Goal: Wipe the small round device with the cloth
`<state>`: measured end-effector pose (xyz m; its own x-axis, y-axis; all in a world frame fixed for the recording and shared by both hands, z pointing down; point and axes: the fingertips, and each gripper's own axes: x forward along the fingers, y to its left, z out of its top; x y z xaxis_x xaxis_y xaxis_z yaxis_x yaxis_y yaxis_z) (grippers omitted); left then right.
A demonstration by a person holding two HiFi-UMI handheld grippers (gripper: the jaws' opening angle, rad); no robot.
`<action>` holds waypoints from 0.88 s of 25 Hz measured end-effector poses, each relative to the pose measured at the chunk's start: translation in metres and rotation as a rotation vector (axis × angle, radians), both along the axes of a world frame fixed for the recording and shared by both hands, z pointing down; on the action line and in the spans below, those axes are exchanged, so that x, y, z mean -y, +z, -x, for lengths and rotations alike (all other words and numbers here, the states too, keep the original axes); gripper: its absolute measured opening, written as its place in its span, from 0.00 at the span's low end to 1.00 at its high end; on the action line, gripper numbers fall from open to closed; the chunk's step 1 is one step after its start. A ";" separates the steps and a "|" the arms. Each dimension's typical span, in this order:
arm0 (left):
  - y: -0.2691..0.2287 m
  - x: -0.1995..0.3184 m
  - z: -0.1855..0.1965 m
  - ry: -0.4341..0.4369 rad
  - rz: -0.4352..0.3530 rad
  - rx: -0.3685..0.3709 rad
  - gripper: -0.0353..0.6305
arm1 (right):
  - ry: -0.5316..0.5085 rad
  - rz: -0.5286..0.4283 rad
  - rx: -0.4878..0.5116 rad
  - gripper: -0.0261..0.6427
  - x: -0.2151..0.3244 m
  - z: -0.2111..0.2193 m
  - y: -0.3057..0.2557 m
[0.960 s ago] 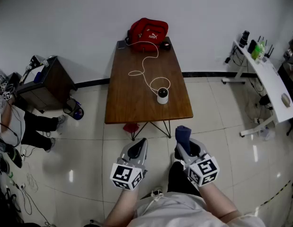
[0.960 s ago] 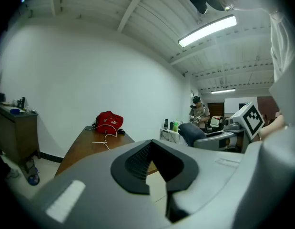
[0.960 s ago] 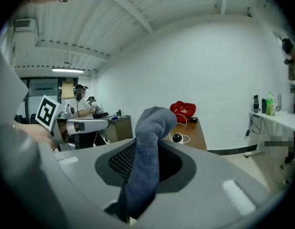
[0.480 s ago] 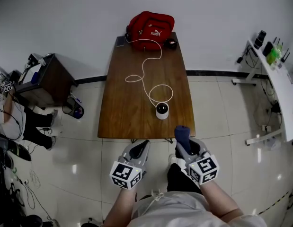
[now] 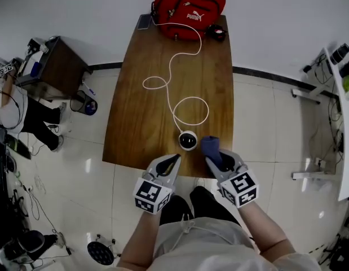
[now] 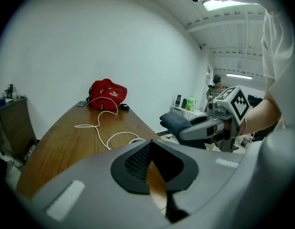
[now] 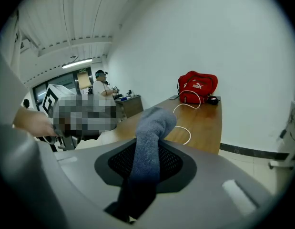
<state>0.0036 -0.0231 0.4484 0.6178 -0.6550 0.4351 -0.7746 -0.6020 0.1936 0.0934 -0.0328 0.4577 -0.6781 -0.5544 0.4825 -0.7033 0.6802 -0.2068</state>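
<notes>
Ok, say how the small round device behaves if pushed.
The small round device looks light and rounded, so it may slide or tip on the smooth table. Its white cable could tug it back. It stands near the table's edge.

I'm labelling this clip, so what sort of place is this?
Probably an office or lab workroom: a glossy tiled floor, a long brown wooden table against a plain white wall, and a white side desk carrying small gadgets.

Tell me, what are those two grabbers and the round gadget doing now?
Left gripper shut, empty. Right gripper shut on cloth. Round device at near table edge, cloth beside it. White cable loops behind it.
</notes>
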 end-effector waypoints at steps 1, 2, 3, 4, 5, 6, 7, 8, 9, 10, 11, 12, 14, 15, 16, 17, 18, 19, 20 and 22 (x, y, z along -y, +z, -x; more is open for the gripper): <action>0.005 0.004 -0.002 -0.001 0.010 0.010 0.06 | -0.022 0.011 -0.005 0.21 0.005 0.003 0.005; 0.010 0.008 -0.002 -0.003 0.020 0.019 0.06 | -0.046 0.022 -0.008 0.21 0.007 0.008 0.010; 0.013 0.012 -0.001 -0.005 0.028 0.024 0.06 | -0.072 0.032 -0.011 0.21 0.010 0.015 0.014; 0.016 0.017 -0.001 -0.007 0.034 0.026 0.06 | -0.096 0.039 -0.015 0.21 0.012 0.022 0.018; 0.018 0.024 -0.002 -0.006 0.036 0.026 0.06 | -0.117 0.040 -0.021 0.21 0.016 0.027 0.019; 0.019 0.030 -0.003 -0.004 0.036 0.026 0.06 | -0.132 0.034 -0.031 0.21 0.021 0.031 0.019; 0.021 0.037 -0.005 0.000 0.034 0.031 0.06 | -0.144 0.025 -0.044 0.21 0.026 0.034 0.019; 0.023 0.044 -0.007 0.004 0.031 0.039 0.06 | -0.154 0.017 -0.060 0.21 0.030 0.036 0.019; 0.025 0.050 -0.009 0.011 0.030 0.051 0.06 | -0.164 0.013 -0.077 0.21 0.034 0.038 0.021; 0.027 0.056 -0.012 0.023 0.030 0.061 0.06 | -0.174 0.015 -0.092 0.21 0.038 0.040 0.023; 0.031 0.061 -0.014 0.037 0.031 0.069 0.06 | -0.184 0.022 -0.103 0.21 0.040 0.043 0.026; 0.034 0.063 -0.016 0.050 0.035 0.075 0.06 | -0.194 0.033 -0.112 0.21 0.042 0.046 0.030; 0.040 0.066 -0.017 0.068 0.043 0.074 0.06 | -0.212 0.058 -0.125 0.21 0.042 0.051 0.036; 0.041 0.067 -0.017 0.071 0.044 0.063 0.06 | -0.216 0.070 -0.125 0.21 0.042 0.052 0.039; 0.041 0.068 -0.016 0.073 0.043 0.047 0.06 | -0.216 0.086 -0.120 0.21 0.042 0.052 0.043; 0.041 0.068 -0.016 0.073 0.042 0.028 0.06 | -0.211 0.107 -0.106 0.21 0.043 0.052 0.046; 0.041 0.068 -0.015 0.073 0.040 0.013 0.06 | -0.202 0.135 -0.087 0.21 0.043 0.050 0.048; 0.041 0.068 -0.015 0.075 0.036 0.003 0.06 | -0.190 0.167 -0.065 0.21 0.043 0.049 0.051; 0.040 0.067 -0.015 0.076 0.031 -0.001 0.06 | -0.178 0.197 -0.043 0.21 0.043 0.047 0.052; 0.040 0.066 -0.016 0.078 0.026 -0.002 0.06 | -0.153 0.243 -0.021 0.21 0.045 0.043 0.055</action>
<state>0.0192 -0.0892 0.4880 0.6674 -0.5933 0.4502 -0.7252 -0.6552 0.2116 0.0505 -0.0779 0.5131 -0.7334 -0.3127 0.6036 -0.6019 0.7114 -0.3629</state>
